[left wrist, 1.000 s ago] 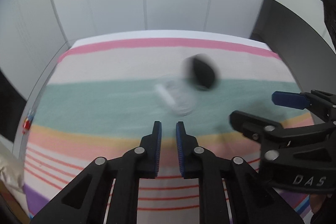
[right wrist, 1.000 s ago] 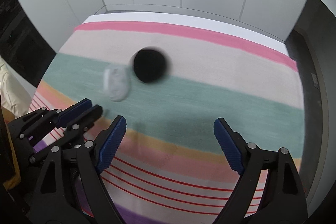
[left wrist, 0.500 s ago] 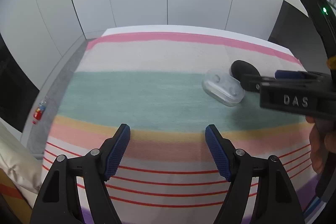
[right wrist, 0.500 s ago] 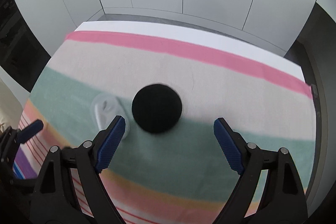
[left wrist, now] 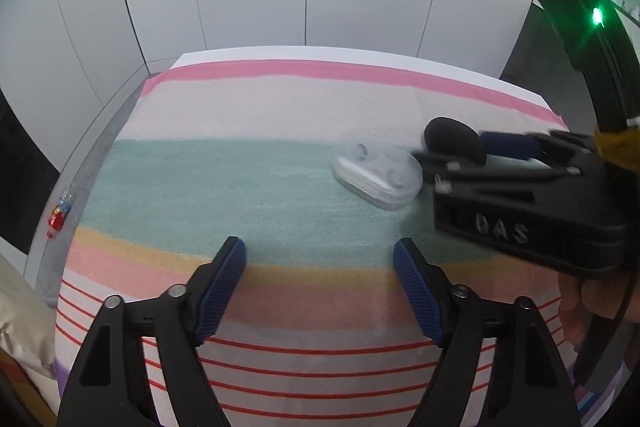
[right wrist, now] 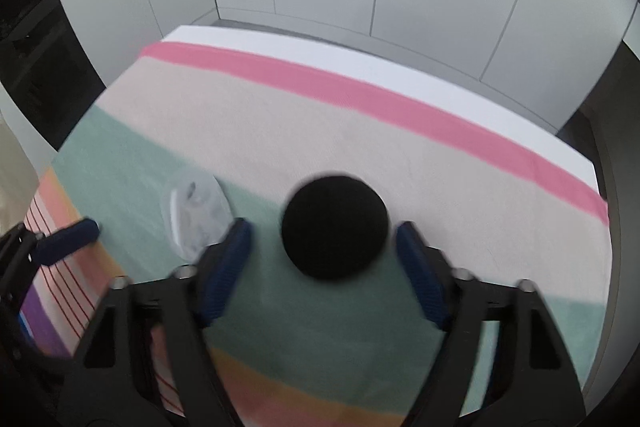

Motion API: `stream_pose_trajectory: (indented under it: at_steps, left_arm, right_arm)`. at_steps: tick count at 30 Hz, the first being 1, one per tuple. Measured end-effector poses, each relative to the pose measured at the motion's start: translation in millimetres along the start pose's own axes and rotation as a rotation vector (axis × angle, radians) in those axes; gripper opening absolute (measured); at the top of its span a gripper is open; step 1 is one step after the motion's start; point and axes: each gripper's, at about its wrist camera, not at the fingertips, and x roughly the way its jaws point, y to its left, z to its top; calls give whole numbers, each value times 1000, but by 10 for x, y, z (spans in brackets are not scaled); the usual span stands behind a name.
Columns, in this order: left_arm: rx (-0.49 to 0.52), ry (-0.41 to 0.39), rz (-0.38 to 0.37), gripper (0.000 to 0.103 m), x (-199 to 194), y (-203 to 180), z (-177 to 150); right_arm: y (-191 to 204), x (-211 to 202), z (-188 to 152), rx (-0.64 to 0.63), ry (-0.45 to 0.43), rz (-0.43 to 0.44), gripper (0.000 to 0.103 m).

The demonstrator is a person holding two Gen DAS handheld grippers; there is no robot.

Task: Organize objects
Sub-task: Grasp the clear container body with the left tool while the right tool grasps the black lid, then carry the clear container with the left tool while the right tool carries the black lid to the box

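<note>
A round black foam pad (right wrist: 334, 227) lies on the striped cloth (left wrist: 240, 187), with a clear plastic case (right wrist: 196, 215) just to its left. My right gripper (right wrist: 322, 227) points down over the pad. Its jaws are closing with the pad between them, and a small gap still shows on each side. In the left wrist view the case (left wrist: 376, 175) and the pad (left wrist: 454, 139) sit at the right, with the right gripper (left wrist: 456, 151) reaching in around the pad. My left gripper (left wrist: 318, 245) hovers over the cloth nearer the front. Its jaws are opening with nothing between them.
White wall panels stand behind the table's far edge. A small red bottle (left wrist: 58, 217) lies on the floor at the left. A beige bag (left wrist: 20, 327) is at the lower left. A person's hand (left wrist: 576, 307) holds the right gripper.
The left jaws went from shut to wide apart. The right gripper moved forward and down onto the black pad, and its jaws narrowed around it.
</note>
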Motion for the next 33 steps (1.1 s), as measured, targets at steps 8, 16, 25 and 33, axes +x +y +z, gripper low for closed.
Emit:
stream_pose_trajectory:
  at_steps: [8,16,25,33]
  left_arm:
    - [53,-13,-8,98,207,-127,193]
    - [109,-21,-25,60,363,-319,497]
    - [91,14,-50,57,-10,-449,373]
    - [54,-30,-51,57,-860,-477,290]
  right_arm:
    - [-188,-61,-26,61,-6,-60,49]
    - [-451,-248,-161,151,30,-99,48]
    - [-293,-730,-211,180,36,-88,48]
    - [-123,-1688,-447,152,10,-72,48]
